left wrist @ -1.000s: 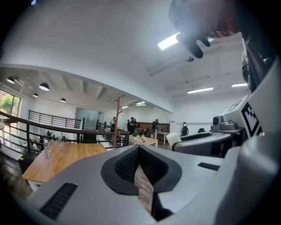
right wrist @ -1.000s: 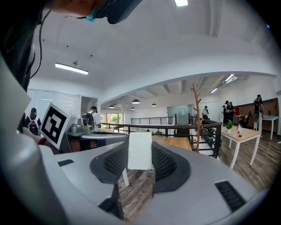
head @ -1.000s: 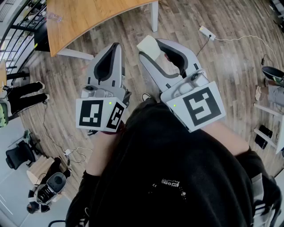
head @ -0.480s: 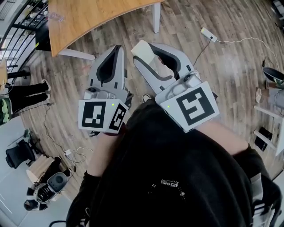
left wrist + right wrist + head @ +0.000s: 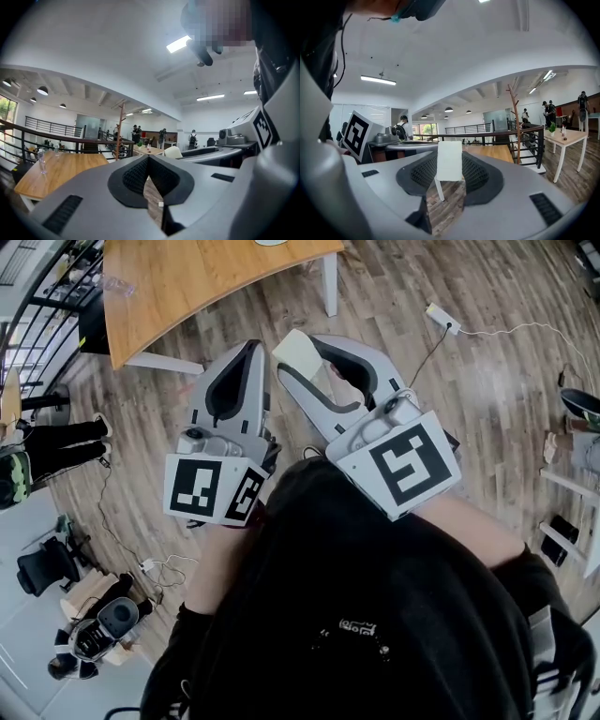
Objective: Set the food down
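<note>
Food, a pale slab (image 5: 450,161), sits pinched at the tips of the right gripper (image 5: 298,352), short of the wooden table (image 5: 187,287) ahead and to its left; the left gripper (image 5: 251,346), jaws pressed together and empty, hangs nearer that table

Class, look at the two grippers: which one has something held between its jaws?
The right gripper: its jaws clamp a pale block. The left gripper has its jaws closed together at the tips with nothing between them.
</note>
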The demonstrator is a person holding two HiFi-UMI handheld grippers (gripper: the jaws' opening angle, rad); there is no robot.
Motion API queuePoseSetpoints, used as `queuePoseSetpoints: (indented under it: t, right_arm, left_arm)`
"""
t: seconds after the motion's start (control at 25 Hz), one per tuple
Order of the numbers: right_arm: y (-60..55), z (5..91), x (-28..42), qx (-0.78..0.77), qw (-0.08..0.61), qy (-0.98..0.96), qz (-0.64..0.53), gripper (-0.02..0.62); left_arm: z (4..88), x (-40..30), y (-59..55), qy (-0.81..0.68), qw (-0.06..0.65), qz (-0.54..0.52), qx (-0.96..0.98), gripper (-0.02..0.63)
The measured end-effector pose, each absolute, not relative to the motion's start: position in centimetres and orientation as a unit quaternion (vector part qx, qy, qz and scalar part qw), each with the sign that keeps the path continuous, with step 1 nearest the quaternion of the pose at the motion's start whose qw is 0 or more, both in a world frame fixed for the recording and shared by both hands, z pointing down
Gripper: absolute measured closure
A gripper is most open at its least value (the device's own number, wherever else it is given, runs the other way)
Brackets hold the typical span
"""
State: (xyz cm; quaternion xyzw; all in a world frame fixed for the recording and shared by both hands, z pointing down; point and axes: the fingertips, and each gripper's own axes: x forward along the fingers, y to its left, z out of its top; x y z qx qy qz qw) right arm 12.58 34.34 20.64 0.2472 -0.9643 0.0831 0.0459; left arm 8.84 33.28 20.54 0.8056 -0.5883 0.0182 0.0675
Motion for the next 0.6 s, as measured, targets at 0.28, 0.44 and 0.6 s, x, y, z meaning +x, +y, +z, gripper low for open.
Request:
queuePoseSetpoints:
  t: [0.28,0.44,0.6]
  right_arm:
    - [31.8,21.2,14.2,0.229,0.039,-0.968,0.1,0.428]
    - [31.3,21.3,15.4,0.222,0.033,-0.969,0.107,0.428]
    - [30.9,21.3,16.2,0.22,0.028,-0.969,0.112,0.428]
  left_arm:
    - [20.8,11.4,30.6,-0.578,0.07,0.032,0.813,0.603]
    - [21.0,12.6,30.1,-0.579,0.071,0.041,0.811,0.603]
    - [21.0,13.4,29.6,-0.579,0.071,0.047,0.811,0.603]
